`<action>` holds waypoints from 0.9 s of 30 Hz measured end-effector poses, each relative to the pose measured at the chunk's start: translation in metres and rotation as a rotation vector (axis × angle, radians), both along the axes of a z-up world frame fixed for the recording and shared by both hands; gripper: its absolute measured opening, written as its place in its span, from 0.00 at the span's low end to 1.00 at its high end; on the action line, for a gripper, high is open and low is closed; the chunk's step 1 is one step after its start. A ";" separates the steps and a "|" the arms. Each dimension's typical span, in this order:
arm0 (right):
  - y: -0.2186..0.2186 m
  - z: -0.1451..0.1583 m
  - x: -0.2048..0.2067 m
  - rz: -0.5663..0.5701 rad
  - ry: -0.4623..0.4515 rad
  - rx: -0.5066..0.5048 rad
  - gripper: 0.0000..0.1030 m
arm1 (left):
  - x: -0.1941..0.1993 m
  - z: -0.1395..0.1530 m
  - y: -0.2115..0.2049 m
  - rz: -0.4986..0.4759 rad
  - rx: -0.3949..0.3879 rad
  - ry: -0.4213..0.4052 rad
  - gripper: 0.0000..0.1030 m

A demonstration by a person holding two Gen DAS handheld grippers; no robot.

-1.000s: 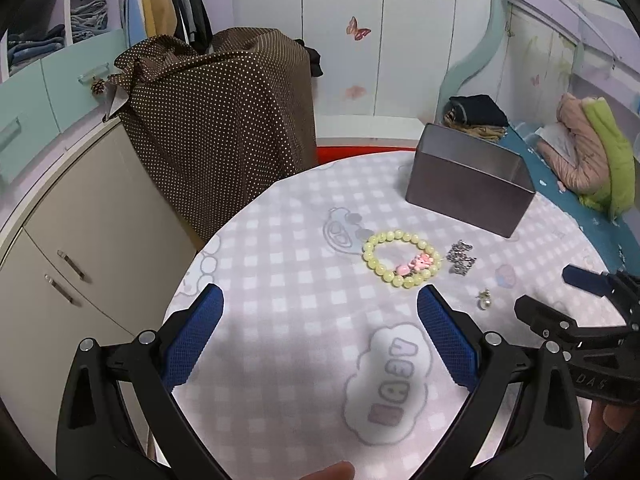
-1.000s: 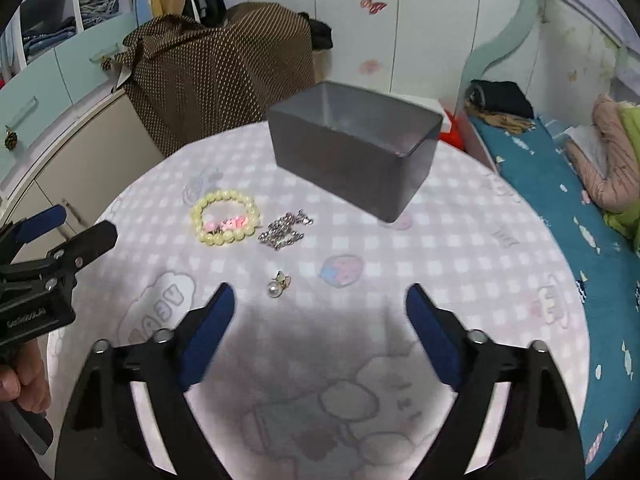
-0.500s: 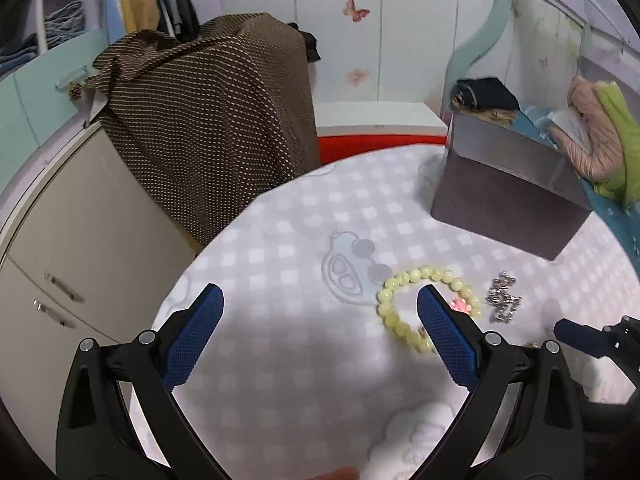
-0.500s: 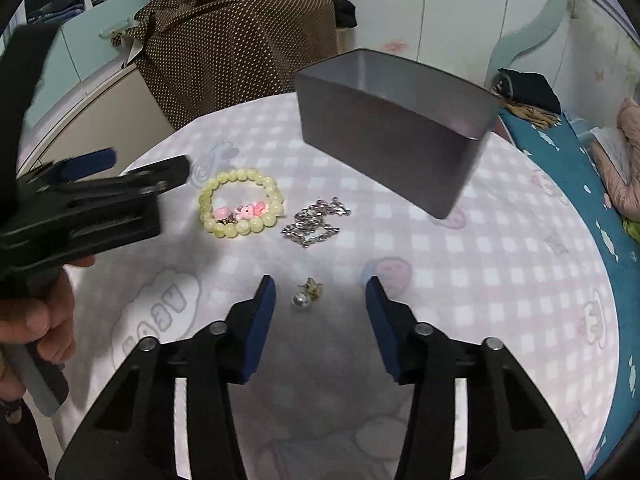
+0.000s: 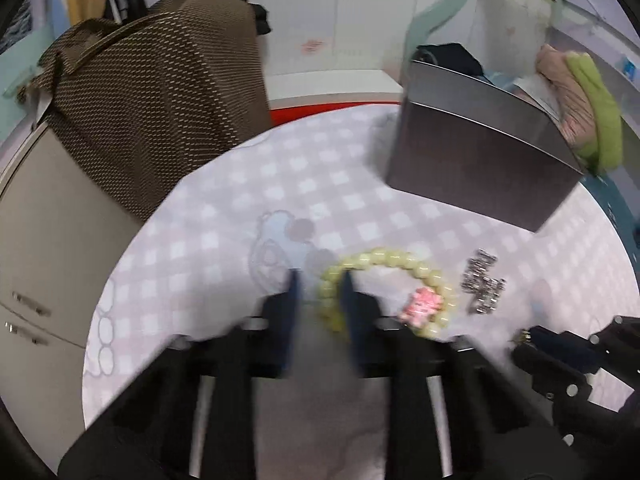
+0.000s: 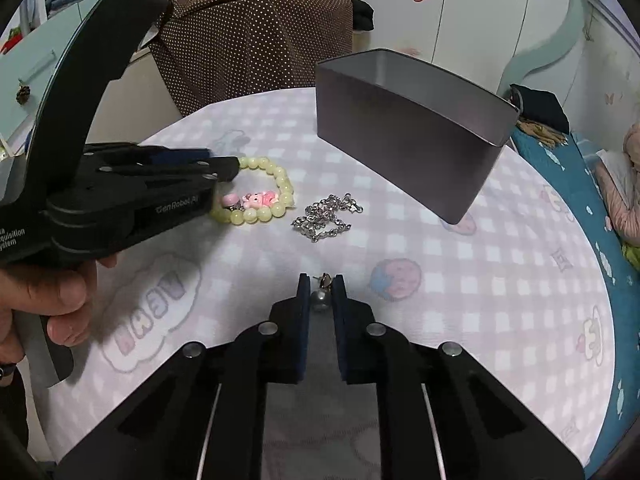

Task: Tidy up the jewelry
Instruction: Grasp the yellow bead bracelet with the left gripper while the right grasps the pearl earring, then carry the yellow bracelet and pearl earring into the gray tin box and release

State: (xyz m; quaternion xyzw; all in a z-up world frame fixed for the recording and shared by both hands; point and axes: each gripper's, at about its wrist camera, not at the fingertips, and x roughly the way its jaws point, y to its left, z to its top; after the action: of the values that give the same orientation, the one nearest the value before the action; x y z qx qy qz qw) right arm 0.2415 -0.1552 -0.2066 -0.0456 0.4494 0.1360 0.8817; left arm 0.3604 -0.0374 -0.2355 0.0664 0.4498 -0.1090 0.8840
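Observation:
A yellow-green bead bracelet (image 5: 400,266) with a pink charm lies on the round table; it also shows in the right wrist view (image 6: 272,196). My left gripper (image 5: 320,284) has its jaws nearly closed around the bracelet's left side. A pearl earring (image 6: 321,294) sits between the nearly closed jaws of my right gripper (image 6: 321,286). A silver chain (image 6: 326,216) lies between bracelet and earring; the left wrist view shows it too (image 5: 482,282). A grey metal box (image 6: 412,128) stands open at the back.
The round table (image 6: 480,288) has a pink checked cloth with cartoon prints. A brown dotted cloth (image 5: 160,92) drapes furniture behind the table. A cabinet (image 5: 44,248) stands on the left, a bed (image 6: 600,184) on the right.
Both grippers moved forward and down and closed from wide open: the left around the bracelet's side, the right around the pearl earring.

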 end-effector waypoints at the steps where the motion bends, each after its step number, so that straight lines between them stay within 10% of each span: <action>1: -0.001 0.001 -0.001 -0.001 -0.002 0.004 0.09 | -0.001 0.000 0.000 -0.003 -0.009 0.004 0.08; 27: -0.049 0.063 -0.032 -0.044 -0.124 0.126 0.09 | -0.081 0.125 0.010 -0.096 -0.216 -0.212 0.08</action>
State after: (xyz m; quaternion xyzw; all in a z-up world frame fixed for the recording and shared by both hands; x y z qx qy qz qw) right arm 0.2092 -0.2042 -0.1438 0.0115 0.3856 0.1414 0.9117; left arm 0.2795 -0.0274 -0.1103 0.0034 0.3358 -0.1916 0.9222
